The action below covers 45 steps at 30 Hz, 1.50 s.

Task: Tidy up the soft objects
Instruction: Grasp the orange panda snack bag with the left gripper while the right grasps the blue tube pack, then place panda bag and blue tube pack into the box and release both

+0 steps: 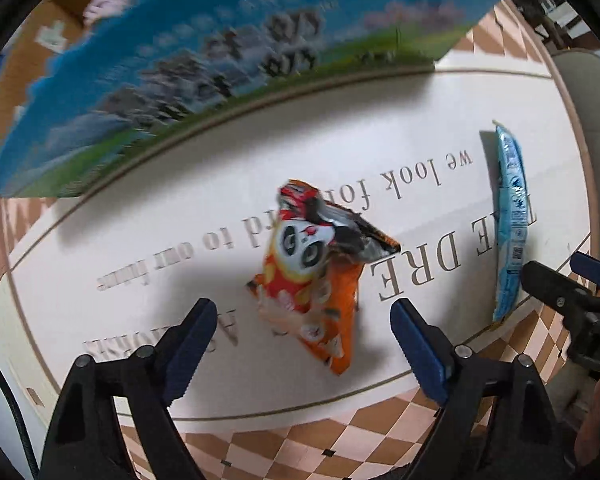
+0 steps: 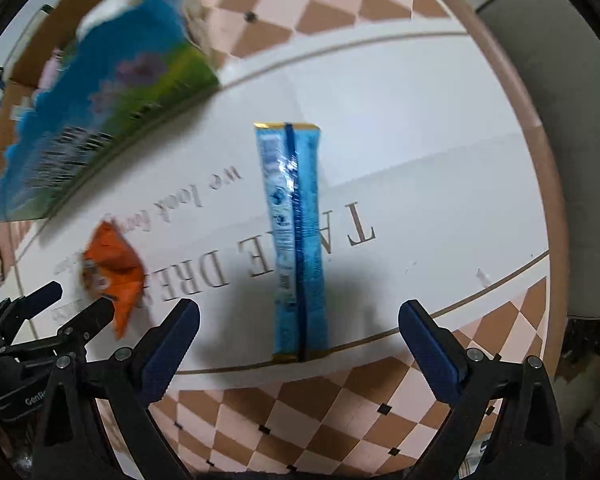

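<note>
I hang L gripper (image 1: 304, 344) over orange snack bag (image 1: 316, 276) and R gripper (image 2: 300, 344) over blue packet (image 2: 296, 236) beside it, both jaws released wide for straight-down pickups.

On the table (image 2: 420, 120), snack bag (image 2: 114, 268) lies left of long packet (image 2: 296, 236).

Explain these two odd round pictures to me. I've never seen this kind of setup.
No robot here: a person holds a two-finger gripper in each hand, each with a wide-angle camera looking along its fingers. One picture comes from the left gripper, open above an orange panda snack bag. The other comes from the right gripper, open above a long blue packet. Both lie on a lettered table mat, beside a big blue bag. Nothing is held.
</note>
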Each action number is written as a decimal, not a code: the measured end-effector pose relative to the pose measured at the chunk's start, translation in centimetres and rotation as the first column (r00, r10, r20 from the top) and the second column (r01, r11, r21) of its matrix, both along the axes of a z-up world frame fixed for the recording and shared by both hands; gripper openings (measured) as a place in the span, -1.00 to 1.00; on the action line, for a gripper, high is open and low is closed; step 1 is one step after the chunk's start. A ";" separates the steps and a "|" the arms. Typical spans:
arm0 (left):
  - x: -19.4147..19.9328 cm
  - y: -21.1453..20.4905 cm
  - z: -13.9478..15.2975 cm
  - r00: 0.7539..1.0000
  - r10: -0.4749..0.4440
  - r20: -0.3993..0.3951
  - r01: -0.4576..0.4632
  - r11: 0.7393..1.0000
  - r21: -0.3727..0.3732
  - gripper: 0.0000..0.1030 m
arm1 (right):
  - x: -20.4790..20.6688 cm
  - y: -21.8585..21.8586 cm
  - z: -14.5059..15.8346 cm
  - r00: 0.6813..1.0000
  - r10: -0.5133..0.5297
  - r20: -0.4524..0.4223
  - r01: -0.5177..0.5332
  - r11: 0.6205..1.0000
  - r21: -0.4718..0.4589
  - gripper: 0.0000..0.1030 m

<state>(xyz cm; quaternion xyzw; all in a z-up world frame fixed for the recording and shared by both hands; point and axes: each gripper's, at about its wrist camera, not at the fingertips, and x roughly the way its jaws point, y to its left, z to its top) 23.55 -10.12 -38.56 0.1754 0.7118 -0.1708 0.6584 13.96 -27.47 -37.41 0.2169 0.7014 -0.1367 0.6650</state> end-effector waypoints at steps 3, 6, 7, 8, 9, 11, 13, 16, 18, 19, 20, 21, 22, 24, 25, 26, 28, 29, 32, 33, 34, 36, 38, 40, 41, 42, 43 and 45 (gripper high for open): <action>0.0 -0.9 -1.5 1.000 -0.012 -0.029 0.013 1.000 0.017 0.70 | 0.3 0.0 -1.6 0.999 -0.003 -0.035 0.003 1.000 0.003 0.88; 0.0 -1.5 -2.5 0.998 -0.022 -0.051 0.023 0.999 0.030 0.39 | 0.4 0.3 -2.8 0.998 -0.001 -0.065 0.003 1.000 0.016 0.79; -0.1 -1.6 -2.7 0.998 -0.024 -0.052 0.026 0.999 0.039 0.35 | 0.5 0.4 -3.1 0.997 0.002 -0.071 -0.001 1.000 0.016 0.77; -0.1 -1.7 -2.9 0.998 -0.025 -0.051 0.028 0.998 0.052 0.20 | 0.6 0.5 -3.3 0.997 0.006 -0.075 -0.005 1.000 0.013 0.76; -0.1 -1.7 -3.1 0.998 -0.024 -0.050 0.027 0.998 0.060 0.17 | 0.7 0.7 -3.6 0.996 0.013 -0.083 -0.012 1.000 0.008 0.73; -0.2 -1.7 -3.3 0.999 -0.006 -0.054 0.009 0.999 0.052 0.15 | 0.8 1.0 -4.2 0.994 0.019 -0.103 -0.019 1.000 0.004 0.68; -0.5 -1.7 -3.1 0.999 0.009 -0.043 -0.008 0.999 0.045 0.13 | 0.8 1.2 -4.8 0.992 0.023 -0.126 -0.023 1.000 0.001 0.36; -0.5 -1.0 -2.1 0.999 0.038 -0.035 -0.036 0.999 0.035 0.07 | 0.7 2.0 -5.2 0.988 0.050 -0.144 -0.056 0.998 -0.035 -0.16; -0.7 0.0 -1.2 0.998 0.054 -0.034 -0.053 0.998 0.017 0.06 | 0.7 2.9 -4.8 0.989 0.069 -0.133 -0.077 0.996 -0.053 -0.52; -1.1 0.2 -0.3 0.998 0.062 -0.033 -0.062 0.998 -0.001 0.06 | 0.7 3.4 -4.6 0.989 0.072 -0.127 -0.078 0.996 -0.043 -0.61; -1.3 0.5 0.5 0.997 0.068 -0.029 -0.069 0.997 -0.017 0.06 | 0.5 3.6 -4.3 0.991 0.074 -0.116 -0.077 0.997 -0.020 -0.62; -1.6 0.8 1.3 0.997 0.074 -0.022 -0.074 0.997 -0.031 0.06 | 0.3 3.9 -3.7 0.992 0.079 -0.103 -0.080 0.997 0.000 -0.63; -1.8 1.1 2.8 0.996 0.083 -0.009 -0.084 0.995 -0.054 0.06 | 0.2 4.2 -3.0 0.993 0.086 -0.086 -0.086 0.996 0.009 -0.64; -1.8 2.0 5.2 0.995 0.100 0.009 -0.099 0.991 -0.094 0.06 | 0.0 4.4 -1.1 0.994 0.099 -0.049 -0.098 0.995 0.020 -0.64; -1.7 2.5 7.1 0.993 0.116 0.026 -0.112 0.986 -0.123 0.06 | -0.1 4.7 0.5 0.994 0.108 -0.015 -0.108 0.994 0.029 -0.65; -1.5 2.8 8.4 0.991 0.126 0.040 -0.120 0.983 -0.141 0.06 | 0.0 4.8 1.6 0.993 0.114 0.008 -0.114 0.993 0.035 -0.65; -0.3 3.7 11.7 0.986 0.150 0.073 -0.134 0.974 -0.182 0.06 | 0.4 4.9 4.4 0.990 0.125 0.063 -0.128 0.991 0.042 -0.64; 0.5 4.2 13.4 0.982 0.163 0.094 -0.142 0.969 -0.200 0.06 | 0.8 5.1 5.9 0.986 0.135 0.094 -0.140 0.989 0.042 -0.65; 4.2 5.1 17.2 0.973 0.186 0.138 -0.152 0.963 -0.224 0.07 | 3.1 5.2 10.7 0.967 0.172 0.188 -0.182 0.982 0.038 -0.65; 6.1 5.1 18.1 0.968 0.195 0.158 -0.159 0.964 -0.214 0.07 | 4.3 5.2 12.1 0.959 0.187 0.212 -0.199 0.979 0.034 -0.64; 7.5 4.8 18.6 0.965 0.199 0.171 -0.163 0.965 -0.203 0.07 | 5.6 5.2 13.3 0.952 0.203 0.230 -0.216 0.976 0.031 -0.64; 10.9 5.6 19.0 0.954 0.224 0.199 -0.191 0.966 -0.173 0.07 | 8.3 4.8 15.2 0.940 0.228 0.253 -0.239 0.971 0.014 -0.64; 14.7 6.4 18.5 0.948 0.251 0.196 -0.226 0.964 -0.143 0.07 | 12.2 4.6 15.9 0.931 0.260 0.256 -0.263 0.965 -0.022 -0.64; 18.0 6.8 17.2 0.945 0.278 0.175 -0.260 0.958 -0.119 0.07 | 15.6 4.9 15.5 0.929 0.283 0.237 -0.280 0.959 -0.048 -0.64; 19.1 7.0 16.5 0.945 0.282 0.164 -0.267 0.958 -0.107 0.07 | 17.2 4.9 15.0 0.929 0.295 0.223 -0.288 0.956 -0.062 -0.64; 19.8 7.3 15.9 0.944 0.289 0.158 -0.277 0.956 -0.094 0.07 | 18.7 5.0 14.5 0.931 0.298 0.209 -0.289 0.955 -0.073 -0.64; 21.1 7.4 15.0 0.943 0.298 0.150 -0.289 0.954 -0.075 0.07 | 19.6 4.9 14.0 0.933 0.303 0.196 -0.293 0.953 -0.083 -0.64; 21.4 7.3 13.6 0.942 0.307 0.138 -0.302 0.952 -0.059 0.07 | 22.2 4.9 12.2 0.937 0.314 0.153 -0.299 0.947 -0.115 -0.64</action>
